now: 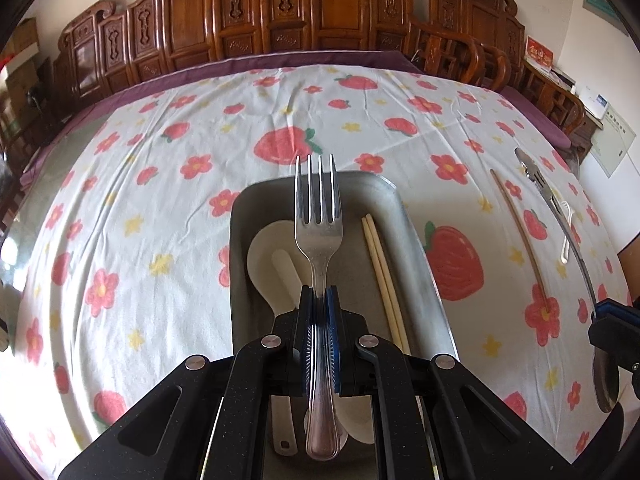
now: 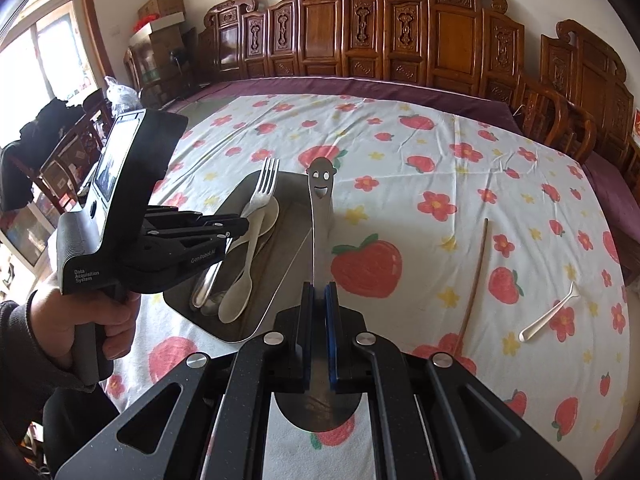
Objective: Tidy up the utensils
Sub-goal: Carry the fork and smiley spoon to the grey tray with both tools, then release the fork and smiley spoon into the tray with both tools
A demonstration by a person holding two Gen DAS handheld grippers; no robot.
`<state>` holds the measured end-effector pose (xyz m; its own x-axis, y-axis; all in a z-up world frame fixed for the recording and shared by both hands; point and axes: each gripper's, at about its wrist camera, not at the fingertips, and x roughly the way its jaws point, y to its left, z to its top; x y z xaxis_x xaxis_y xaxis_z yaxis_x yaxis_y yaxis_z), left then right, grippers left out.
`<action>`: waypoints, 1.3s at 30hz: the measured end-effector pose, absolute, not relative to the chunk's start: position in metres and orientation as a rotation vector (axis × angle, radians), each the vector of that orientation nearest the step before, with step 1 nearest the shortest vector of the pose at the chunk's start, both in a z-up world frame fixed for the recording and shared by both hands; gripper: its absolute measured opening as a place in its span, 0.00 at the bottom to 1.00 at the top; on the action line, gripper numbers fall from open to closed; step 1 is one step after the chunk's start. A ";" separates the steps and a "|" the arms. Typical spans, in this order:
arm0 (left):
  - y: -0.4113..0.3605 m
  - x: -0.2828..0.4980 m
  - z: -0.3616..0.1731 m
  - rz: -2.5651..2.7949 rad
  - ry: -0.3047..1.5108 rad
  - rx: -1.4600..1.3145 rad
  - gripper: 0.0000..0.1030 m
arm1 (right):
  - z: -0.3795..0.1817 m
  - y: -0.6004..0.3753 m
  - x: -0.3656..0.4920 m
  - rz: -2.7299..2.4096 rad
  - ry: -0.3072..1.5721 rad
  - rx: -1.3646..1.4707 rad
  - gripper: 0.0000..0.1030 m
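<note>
the left gripper (image 1: 320,300) has its fingers clenched on a shiny steel fork (image 1: 319,216), tines up above the grey tray (image 1: 416,240); the right gripper (image 2: 319,296) grasps a smiley-faced spoon (image 2: 320,208) beside the tray.

Soft daylight (fisheye-warped edges)

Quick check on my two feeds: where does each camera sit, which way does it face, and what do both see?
Left wrist: rides the left hand-held gripper, looking along its fingers shut on a fork above the metal tray; the other gripper shows at the right edge.
Right wrist: rides the right hand-held gripper, shut on a smiley-face spoon, facing across the strawberry tablecloth; the person's left hand shows.
Shared: tray, fork, brown chopstick, carved chairs.
</note>
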<state>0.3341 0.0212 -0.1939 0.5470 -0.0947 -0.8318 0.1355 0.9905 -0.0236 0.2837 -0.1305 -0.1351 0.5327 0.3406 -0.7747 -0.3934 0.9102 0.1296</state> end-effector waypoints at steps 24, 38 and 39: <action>0.080 0.285 -0.156 -0.109 0.869 0.083 0.06 | -0.162 -0.057 0.324 0.534 0.937 0.044 0.07; 0.094 0.279 -0.160 -0.103 0.874 0.072 0.06 | -0.193 -0.041 0.340 0.491 0.996 -0.021 0.08; 0.094 0.279 -0.160 -0.103 0.874 0.073 0.06 | -0.193 -0.041 0.341 0.491 0.997 -0.018 0.10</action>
<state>0.2785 0.0938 -0.1601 0.6376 -0.0603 -0.7680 0.1197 0.9926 0.0214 0.3406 -0.0413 -0.1934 0.4430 0.3882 -0.8081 -0.4040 0.8911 0.2066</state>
